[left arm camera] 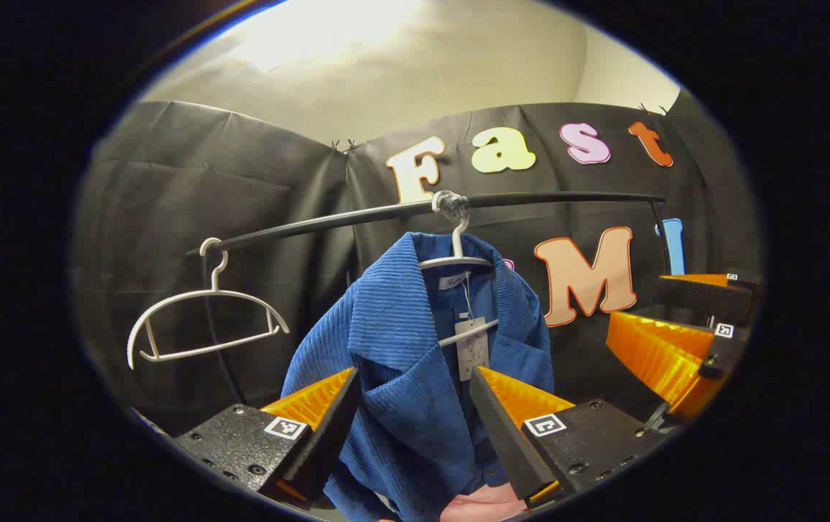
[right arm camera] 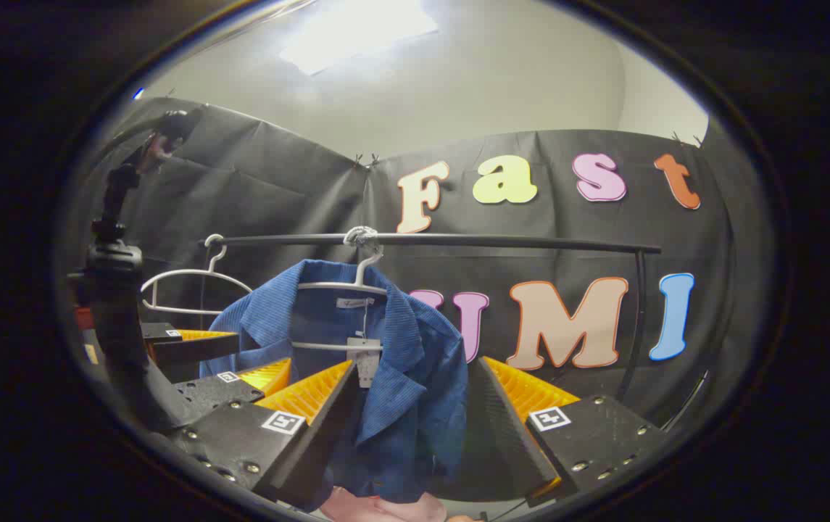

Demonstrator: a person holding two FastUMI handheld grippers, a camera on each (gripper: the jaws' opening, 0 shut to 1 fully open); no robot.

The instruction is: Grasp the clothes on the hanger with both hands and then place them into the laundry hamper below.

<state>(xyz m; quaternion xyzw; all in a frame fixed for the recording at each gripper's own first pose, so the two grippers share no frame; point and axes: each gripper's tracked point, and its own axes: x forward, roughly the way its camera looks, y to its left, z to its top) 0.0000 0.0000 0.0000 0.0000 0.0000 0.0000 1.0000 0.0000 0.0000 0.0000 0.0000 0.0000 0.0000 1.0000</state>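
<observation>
A blue corduroy jacket [left arm camera: 400, 341] hangs on a white hanger [left arm camera: 456, 257] from a black rail [left arm camera: 545, 197]. My left gripper [left arm camera: 415, 388] is open, its orange-and-black fingers on either side of the jacket's front just below the collar, without pressing it. The right gripper [left arm camera: 675, 319] shows off to the right, also open. In the right gripper view the jacket [right arm camera: 400, 391] hangs ahead, and my right gripper [right arm camera: 415, 377] stands open around its right lapel and side. The left gripper [right arm camera: 226, 359] is at the jacket's left shoulder.
An empty white hanger [left arm camera: 204, 322] hangs at the rail's left end [right arm camera: 190, 279]. The rail's upright post [right arm camera: 636, 319] stands on the right. Something pink [left arm camera: 480, 504] peeks up below the jacket [right arm camera: 378, 507]. A black pole with a mount [right arm camera: 114, 290] rises above the left gripper.
</observation>
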